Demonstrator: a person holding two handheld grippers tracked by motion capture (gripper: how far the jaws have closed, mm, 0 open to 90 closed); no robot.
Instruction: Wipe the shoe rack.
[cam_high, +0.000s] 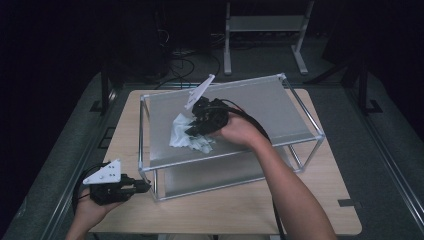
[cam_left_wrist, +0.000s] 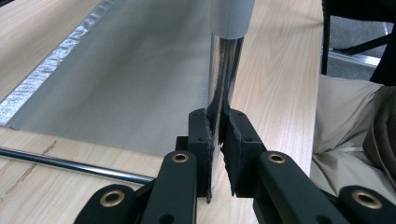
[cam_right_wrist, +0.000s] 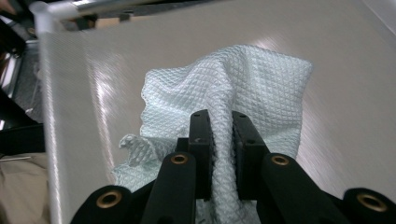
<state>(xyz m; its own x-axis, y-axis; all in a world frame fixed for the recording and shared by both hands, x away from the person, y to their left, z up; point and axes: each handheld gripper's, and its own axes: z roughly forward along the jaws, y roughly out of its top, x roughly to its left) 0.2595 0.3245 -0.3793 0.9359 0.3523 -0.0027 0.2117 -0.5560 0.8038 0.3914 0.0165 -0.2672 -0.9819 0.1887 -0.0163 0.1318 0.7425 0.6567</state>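
A two-level metal rack (cam_high: 150, 100) with grey shelves stands on the wooden table. A pale, quilted cloth (cam_high: 187, 134) lies bunched on the top shelf (cam_high: 270, 102). My right gripper (cam_high: 192, 131) is shut on a fold of that cloth (cam_right_wrist: 261, 88), pressing it to the shelf (cam_right_wrist: 350, 116). My left gripper (cam_high: 146, 186) is at the rack's near left corner, shut on the shiny upright post (cam_left_wrist: 225, 70); its pads (cam_left_wrist: 201, 135) squeeze the post just above the tabletop.
The wooden table (cam_high: 240, 210) reaches beyond the rack on all sides. The lower shelf (cam_left_wrist: 130, 84) lies behind the post, a chrome rail (cam_left_wrist: 70, 164) runs along the tabletop. A white frame (cam_high: 264, 22) stands on the floor behind.
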